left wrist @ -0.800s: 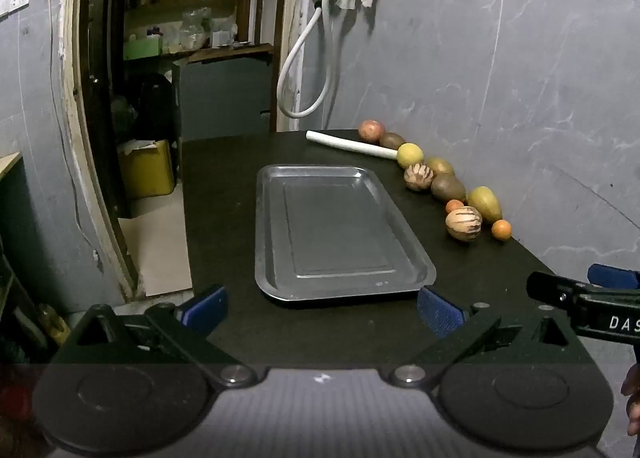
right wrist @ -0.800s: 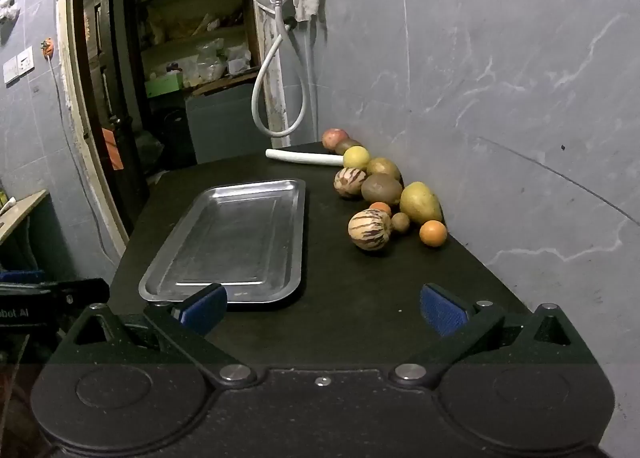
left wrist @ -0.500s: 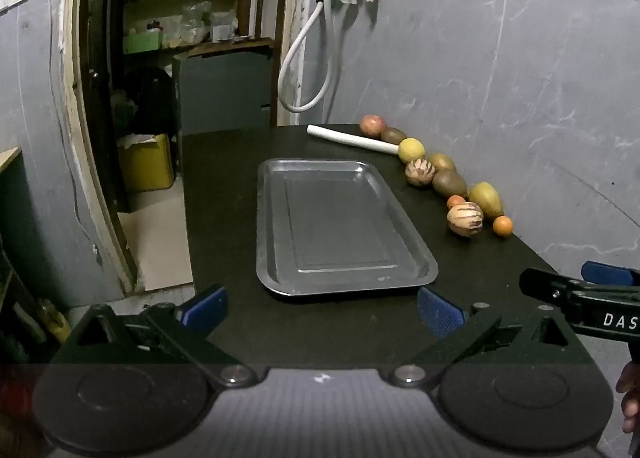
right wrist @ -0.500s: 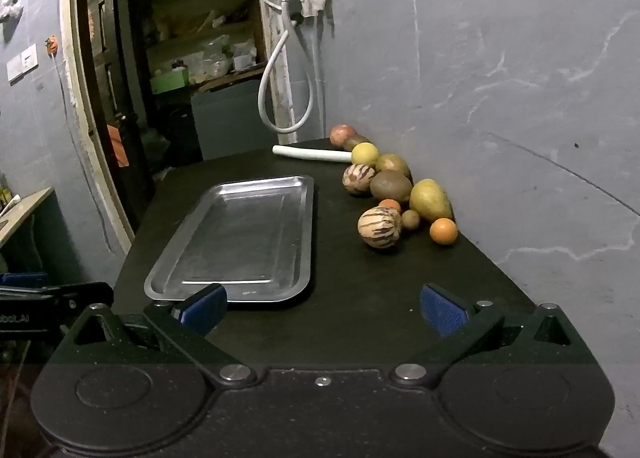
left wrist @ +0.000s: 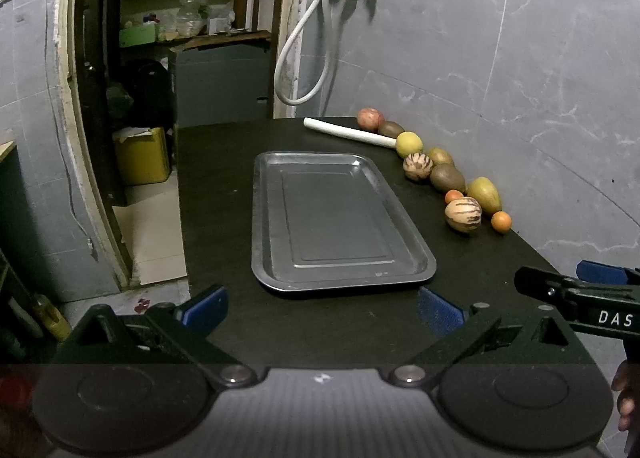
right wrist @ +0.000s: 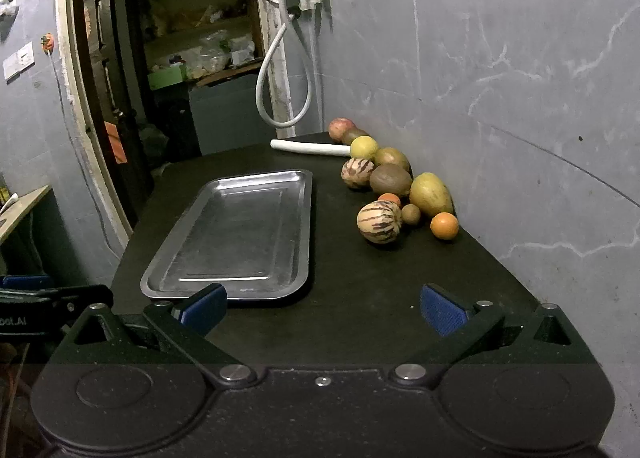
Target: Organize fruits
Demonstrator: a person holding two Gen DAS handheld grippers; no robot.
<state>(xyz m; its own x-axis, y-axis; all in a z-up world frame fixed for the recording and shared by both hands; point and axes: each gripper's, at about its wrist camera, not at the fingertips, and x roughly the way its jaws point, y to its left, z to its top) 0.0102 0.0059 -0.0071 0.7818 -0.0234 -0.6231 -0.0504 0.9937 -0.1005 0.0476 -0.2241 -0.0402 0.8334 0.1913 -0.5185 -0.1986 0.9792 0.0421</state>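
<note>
Right tool (right wrist: 322, 308): spread, empty, now nearer the fruits than 0.8 s ago. Left tool (left wrist: 320, 308): spread, empty, almost unmoved. Fruits (right wrist: 394, 186): clustered right of the tray (right wrist: 240, 290), on the counter (right wrist: 360, 282). Tray bare; sorting not begun.

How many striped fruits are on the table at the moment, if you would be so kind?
2. One striped fruit lies nearest the grippers, right of the metal tray; the other striped fruit sits farther back beside the brown fruit. None looks hidden.
</note>
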